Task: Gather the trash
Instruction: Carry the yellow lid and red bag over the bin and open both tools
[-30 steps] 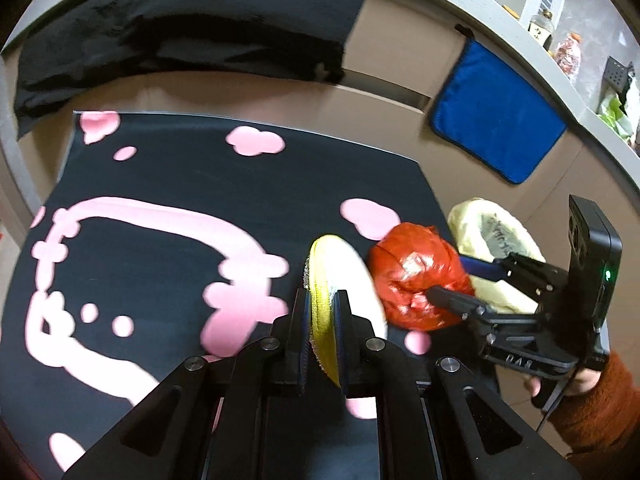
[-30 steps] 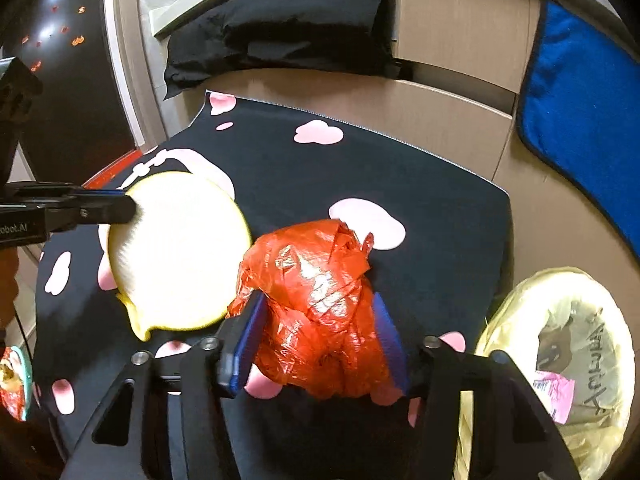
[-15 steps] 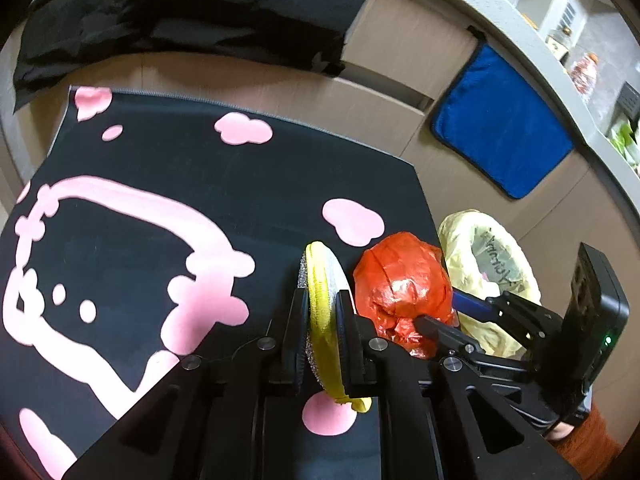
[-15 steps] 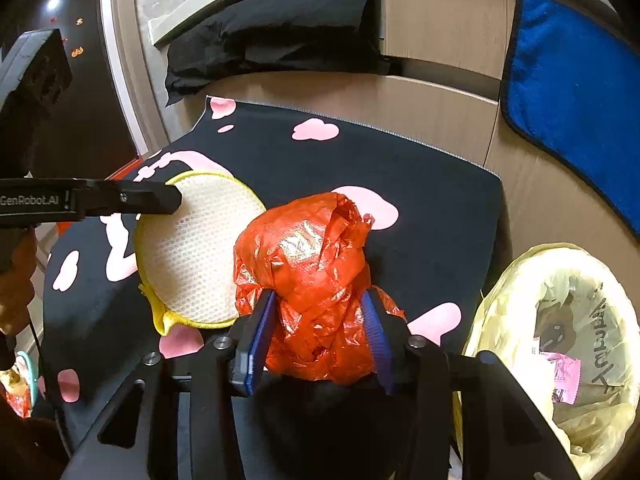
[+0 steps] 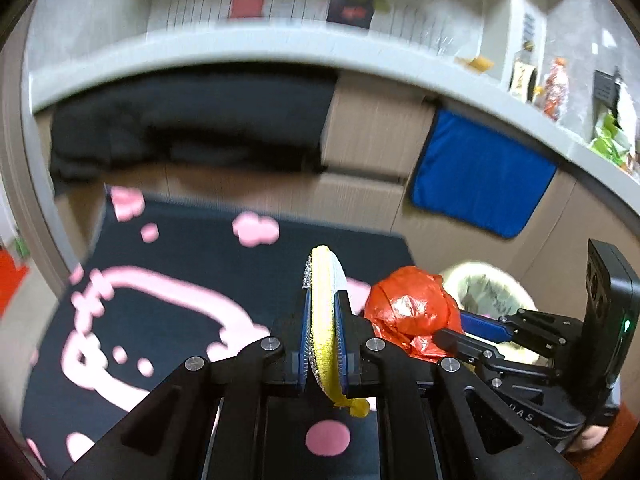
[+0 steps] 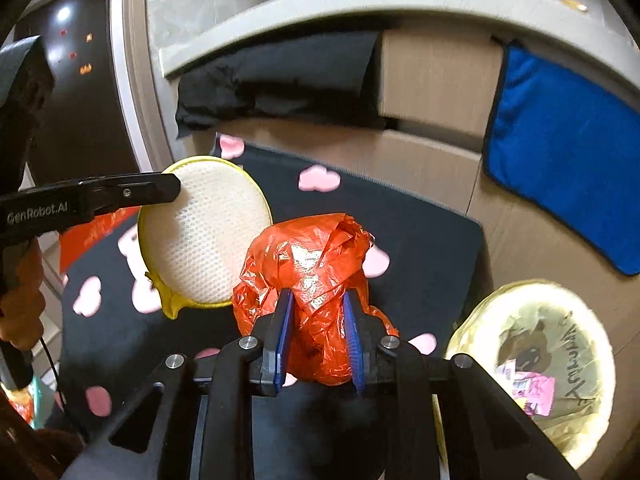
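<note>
While both pieces are being held aloft, nothing is binned yet: the red bag (image 6: 316,280) is being clenched in the right claw (image 6: 316,344), the round pad (image 5: 323,312) in the left claw (image 5: 321,332), with the lined bin (image 6: 532,356) waiting at four o'clock.

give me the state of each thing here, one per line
left gripper: shut on the round sponge
round sponge: held on edge, clear of the mat
right gripper: shut on the red plastic bag
red plastic bag: crumpled into a ball, pinched between the blue fingers
trash bin: open, lined with a yellowish bag, some wrappers inside
blue towel: hanging on the cabinet front
</note>
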{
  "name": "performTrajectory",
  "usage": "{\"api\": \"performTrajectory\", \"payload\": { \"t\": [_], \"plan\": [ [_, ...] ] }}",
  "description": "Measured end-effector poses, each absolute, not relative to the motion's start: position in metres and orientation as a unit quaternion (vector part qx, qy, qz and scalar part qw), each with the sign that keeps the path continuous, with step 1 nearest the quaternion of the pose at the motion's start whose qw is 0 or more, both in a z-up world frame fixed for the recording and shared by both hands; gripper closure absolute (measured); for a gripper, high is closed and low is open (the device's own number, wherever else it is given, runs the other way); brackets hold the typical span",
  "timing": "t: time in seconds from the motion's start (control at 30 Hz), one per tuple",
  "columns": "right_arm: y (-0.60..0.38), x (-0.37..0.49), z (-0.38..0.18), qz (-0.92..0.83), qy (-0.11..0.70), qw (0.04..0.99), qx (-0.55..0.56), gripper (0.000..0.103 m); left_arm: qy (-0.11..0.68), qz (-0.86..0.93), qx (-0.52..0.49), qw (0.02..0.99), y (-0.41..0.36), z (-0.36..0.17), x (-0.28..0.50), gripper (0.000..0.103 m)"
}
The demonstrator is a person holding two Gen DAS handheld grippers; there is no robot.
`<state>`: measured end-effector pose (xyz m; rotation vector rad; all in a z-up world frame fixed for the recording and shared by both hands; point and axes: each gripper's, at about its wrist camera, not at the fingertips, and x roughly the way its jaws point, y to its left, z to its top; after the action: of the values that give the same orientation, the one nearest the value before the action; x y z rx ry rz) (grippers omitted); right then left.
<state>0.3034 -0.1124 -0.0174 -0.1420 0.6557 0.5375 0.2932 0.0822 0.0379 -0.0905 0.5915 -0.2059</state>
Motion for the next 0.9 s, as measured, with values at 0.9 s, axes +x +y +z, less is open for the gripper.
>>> {"api": "performTrajectory", "payload": {
  "t": [0.9],
  "plan": [
    [-0.262, 0.248, 0.102, 0.13, 0.188, 0.973, -0.033, 0.08, 0.144, -0.197, -0.009, 0.97, -0.062, 0.125, 0.249, 0.091]
  ]
}}
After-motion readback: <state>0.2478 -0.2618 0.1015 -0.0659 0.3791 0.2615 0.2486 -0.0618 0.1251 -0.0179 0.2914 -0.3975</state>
